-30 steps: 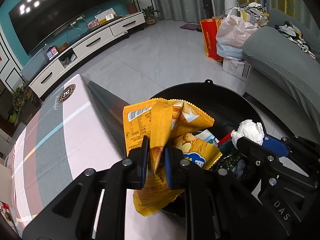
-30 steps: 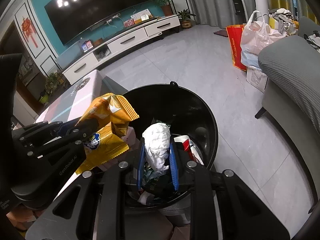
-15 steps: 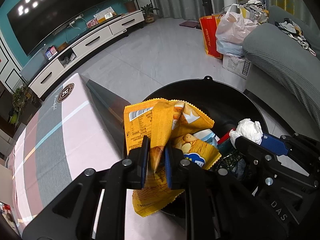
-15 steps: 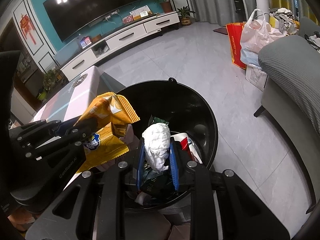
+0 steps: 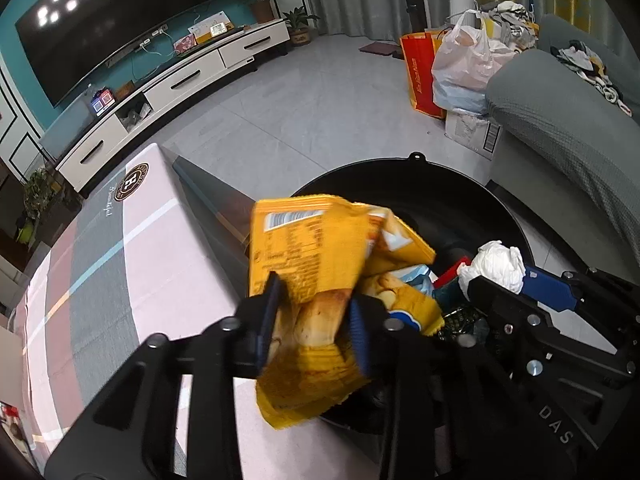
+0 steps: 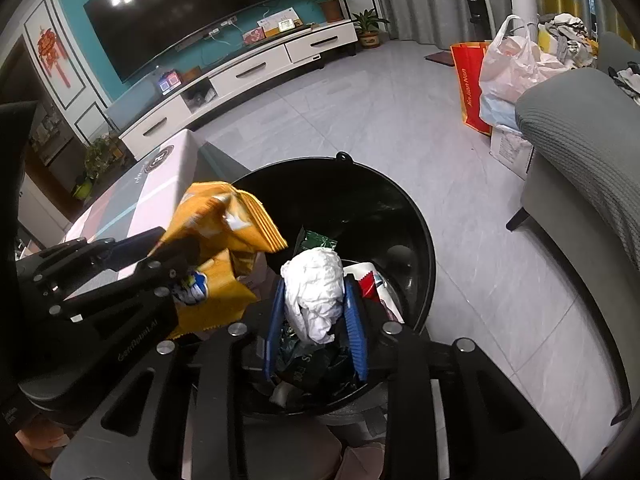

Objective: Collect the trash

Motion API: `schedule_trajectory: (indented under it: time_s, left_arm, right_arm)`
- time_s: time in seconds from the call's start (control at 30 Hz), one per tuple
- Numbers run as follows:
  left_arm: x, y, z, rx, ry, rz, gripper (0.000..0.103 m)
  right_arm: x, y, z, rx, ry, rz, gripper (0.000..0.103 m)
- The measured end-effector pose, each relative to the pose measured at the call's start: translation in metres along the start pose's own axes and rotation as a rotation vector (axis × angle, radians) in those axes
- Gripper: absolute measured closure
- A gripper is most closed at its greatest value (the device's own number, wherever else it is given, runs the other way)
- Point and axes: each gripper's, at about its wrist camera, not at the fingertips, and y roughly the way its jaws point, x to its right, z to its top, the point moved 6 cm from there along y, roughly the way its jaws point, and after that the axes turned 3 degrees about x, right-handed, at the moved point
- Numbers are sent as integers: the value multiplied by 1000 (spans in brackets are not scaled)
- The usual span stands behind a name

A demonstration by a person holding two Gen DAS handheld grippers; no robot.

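A yellow snack bag [image 5: 312, 264] hangs between the fingers of my left gripper [image 5: 314, 318], over the near left rim of a black trash bin [image 5: 416, 168]; the jaws have spread apart and the bag is blurred. It also shows in the right wrist view [image 6: 224, 236], with the left gripper [image 6: 176, 252] beside the bin [image 6: 360, 184]. My right gripper [image 6: 316, 314] holds a crumpled white tissue [image 6: 316, 288] over the bin, jaws a little wider than before. The tissue [image 5: 496, 264] shows in the left wrist view too. The bin holds several wrappers.
A table with a pink and grey cloth [image 5: 120, 280] stands left of the bin. A grey sofa [image 5: 568, 120] is at the right. A red bag [image 5: 420, 72] and a white plastic bag [image 5: 464, 60] stand on the tiled floor beyond. A TV cabinet [image 6: 248, 72] lines the far wall.
My left gripper's jaws have opened and the yellow bag is slipping, blurred. My right gripper's jaws have widened slightly around the tissue. Both stay over the bin.
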Motion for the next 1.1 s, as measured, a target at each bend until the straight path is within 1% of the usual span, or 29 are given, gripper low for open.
schedule_trajectory:
  time_s: [0.07,0.13,0.2,0.33,0.4,0.43,0.57,0.63,0.7,0.73,0.8,0.87,0.93,1.0,1.1]
  left_arm:
    - [-2,-2,-1,2,-2,1,67]
    - [-4,-5,0,9,-6,0,62]
    - [-5,-10,0,18,-9,-5,52]
    - [-5,-20,1,38,0,0,48]
    - [-7,-26,2,47,-6,-2,43]
    - [-8,-30,3,53,-11,-4,42]
    - [-11,-49,3,78,-16,-11,30]
    - [-14,-64,2,97,-17,-7,25]
    - [-19,-80,0,114,-28,-3,14]
    - [-23,-91,-2,119,-38,-11,13]
    - [-29,-116,-7,142,-57,-26,7]
    - [-36,-138,-10,163,-63,-12,3]
    - [-42,-163,-15,189,-71,-3,3]
    - [-45,-186,-19,199,-72,-15,3]
    - [-54,-214,-28,208,-99,18,3]
  right_arm:
    - [0,-2,0,1,-1,-2,69]
    - [0,-5,0,4,-3,-5,65]
    - [-1,-9,0,8,-4,-6,60]
    - [-1,-15,0,12,-8,-13,58]
    - [-1,-18,0,13,-5,-14,52]
    - [-1,-21,-1,15,-5,-13,51]
    - [-2,-37,0,34,-1,-15,41]
    - [-3,-46,2,43,3,-20,36]
    - [-3,-62,2,60,14,-24,28]
    - [-4,-71,3,68,16,-20,25]
    - [-7,-90,3,85,14,-25,10]
    - [-12,-110,3,102,-5,-34,3]
    - [-17,-126,3,115,-30,-48,3]
    - [-24,-145,2,124,-62,-72,3]
    - [-35,-168,0,128,-102,-121,3]
